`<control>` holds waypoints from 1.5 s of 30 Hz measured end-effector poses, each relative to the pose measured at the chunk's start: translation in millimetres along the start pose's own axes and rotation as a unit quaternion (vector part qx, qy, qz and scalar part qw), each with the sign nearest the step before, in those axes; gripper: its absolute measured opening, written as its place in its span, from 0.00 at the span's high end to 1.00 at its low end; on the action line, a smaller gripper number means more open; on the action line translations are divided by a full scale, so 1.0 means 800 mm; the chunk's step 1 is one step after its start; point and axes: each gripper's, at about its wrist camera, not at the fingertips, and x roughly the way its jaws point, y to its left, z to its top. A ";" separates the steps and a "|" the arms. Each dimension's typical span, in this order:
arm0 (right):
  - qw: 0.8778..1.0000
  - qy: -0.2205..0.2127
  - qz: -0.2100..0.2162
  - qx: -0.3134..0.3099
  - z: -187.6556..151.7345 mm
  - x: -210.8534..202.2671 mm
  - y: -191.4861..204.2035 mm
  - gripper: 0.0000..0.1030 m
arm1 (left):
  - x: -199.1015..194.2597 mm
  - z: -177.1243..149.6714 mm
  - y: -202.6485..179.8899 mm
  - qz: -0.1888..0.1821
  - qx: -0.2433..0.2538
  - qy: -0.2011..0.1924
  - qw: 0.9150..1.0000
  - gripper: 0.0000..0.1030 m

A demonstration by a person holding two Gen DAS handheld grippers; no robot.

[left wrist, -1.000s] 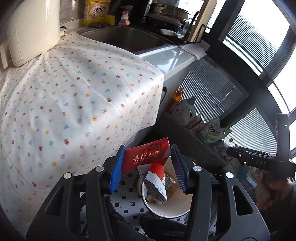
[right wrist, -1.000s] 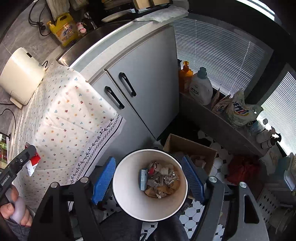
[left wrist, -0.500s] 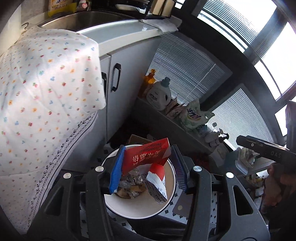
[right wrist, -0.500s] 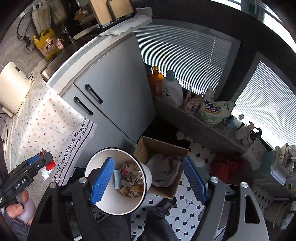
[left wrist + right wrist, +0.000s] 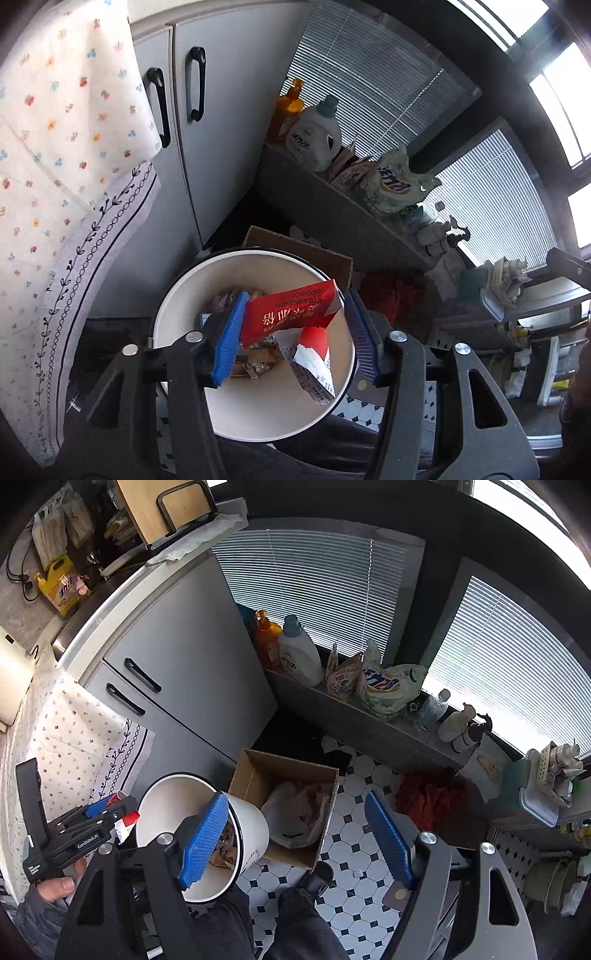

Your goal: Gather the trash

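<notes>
My left gripper (image 5: pixel 293 338) is shut on a red strawberry snack wrapper (image 5: pixel 291 317) and holds it above the white trash bin (image 5: pixel 258 410), which has several crumpled wrappers inside. A torn white and red piece (image 5: pixel 312 363) hangs below the wrapper. In the right wrist view the left gripper (image 5: pixel 110 806) sits at the bin's (image 5: pixel 251 830) left rim. My right gripper (image 5: pixel 299 843) is open and empty, above the floor between the bin and the cardboard box (image 5: pixel 258 775).
Grey cabinet doors (image 5: pixel 184 664) with black handles stand behind the bin. A flowered cloth (image 5: pixel 55 147) hangs at the left. A low ledge (image 5: pixel 369 723) holds detergent bottles and bags. A red cloth (image 5: pixel 428 794) lies on the tiled floor (image 5: pixel 354 849).
Both views swung down and to the right. The left gripper carried the wrapper lower over the bin. The right gripper shifted right, from over the bin towards the box.
</notes>
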 end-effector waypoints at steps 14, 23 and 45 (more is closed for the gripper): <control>0.999 -0.006 0.049 -0.012 0.007 0.001 0.022 0.23 | -0.085 0.019 0.018 0.020 -0.026 -0.069 0.997 0.14; 0.990 -0.003 0.114 -0.087 0.032 -0.015 0.096 0.13 | -0.189 0.001 0.037 0.064 -0.095 -0.128 0.985 0.06; 0.971 -0.075 0.166 -0.154 -0.039 -0.165 0.301 0.08 | -0.445 -0.132 0.115 0.108 -0.113 -0.247 0.956 0.06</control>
